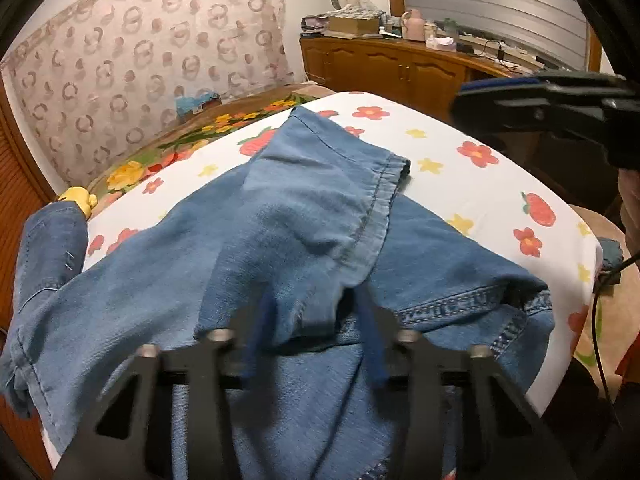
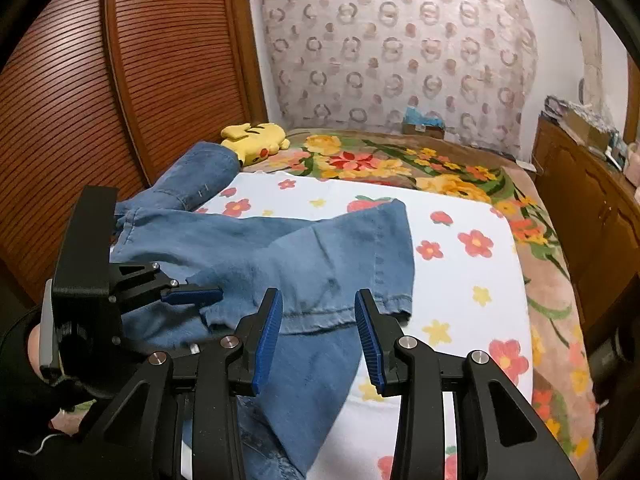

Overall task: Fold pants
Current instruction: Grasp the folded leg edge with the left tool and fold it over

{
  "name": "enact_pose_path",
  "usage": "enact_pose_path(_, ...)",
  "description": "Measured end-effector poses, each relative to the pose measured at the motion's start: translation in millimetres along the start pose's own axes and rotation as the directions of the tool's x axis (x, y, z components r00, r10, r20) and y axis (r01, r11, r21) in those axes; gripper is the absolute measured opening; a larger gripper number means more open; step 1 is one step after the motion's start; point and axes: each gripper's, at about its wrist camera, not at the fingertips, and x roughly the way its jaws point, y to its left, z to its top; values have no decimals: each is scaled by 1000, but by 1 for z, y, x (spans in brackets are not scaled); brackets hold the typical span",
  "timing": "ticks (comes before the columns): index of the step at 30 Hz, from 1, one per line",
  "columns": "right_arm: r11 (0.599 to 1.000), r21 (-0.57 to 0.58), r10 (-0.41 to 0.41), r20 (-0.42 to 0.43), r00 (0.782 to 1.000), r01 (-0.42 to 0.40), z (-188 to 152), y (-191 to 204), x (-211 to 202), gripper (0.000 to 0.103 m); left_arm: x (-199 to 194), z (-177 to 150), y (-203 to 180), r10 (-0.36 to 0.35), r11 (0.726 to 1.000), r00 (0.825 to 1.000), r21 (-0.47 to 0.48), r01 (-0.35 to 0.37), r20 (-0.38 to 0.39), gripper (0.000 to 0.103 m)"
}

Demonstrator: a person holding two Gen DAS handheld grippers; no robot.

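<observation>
Right gripper [image 2: 318,338] jaws spread wide, nothing held, over a folded-back leg hem. Left gripper [image 1: 316,344] jaws apart around denim, grasp unclear. Pants [image 1: 280,220] lie on the bed's floral sheet [image 2: 460,280], plush toy [image 2: 256,140] behind.

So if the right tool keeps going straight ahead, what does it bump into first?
Most likely the jeans. The right tool is open and points at the folded-over leg's hem, which seems to lie just ahead of its tips, though depth is hard to judge.
</observation>
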Motion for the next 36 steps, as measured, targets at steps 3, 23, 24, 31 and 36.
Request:
enact_pose_path(3,1000,23,2,1,1000,-2,-3,0,1,39,-11,1,9,-8,999,999,-34,9,36,17)
enact_pose_path(23,997,10,77,-42,996,-77,-11,26,24,39,-188,-18,101,139,962,947,-265,-60,291,12)
enact_pose_path(24,997,8,82,-42,996,-82,-12,24,23,39,-186,-26,104,148,958,950,-280,-68,275,12)
enact_pose_path(31,995,-22,101,-59,993,-102,-16,25,27,39,-145,-77,110,143,933,978,-351,-83,150,12)
enact_pose_path(36,994,-36,99,-69,993,-102,-13,23,33,39,-121,-103,108,138,919,988,-381,-101,69,13)
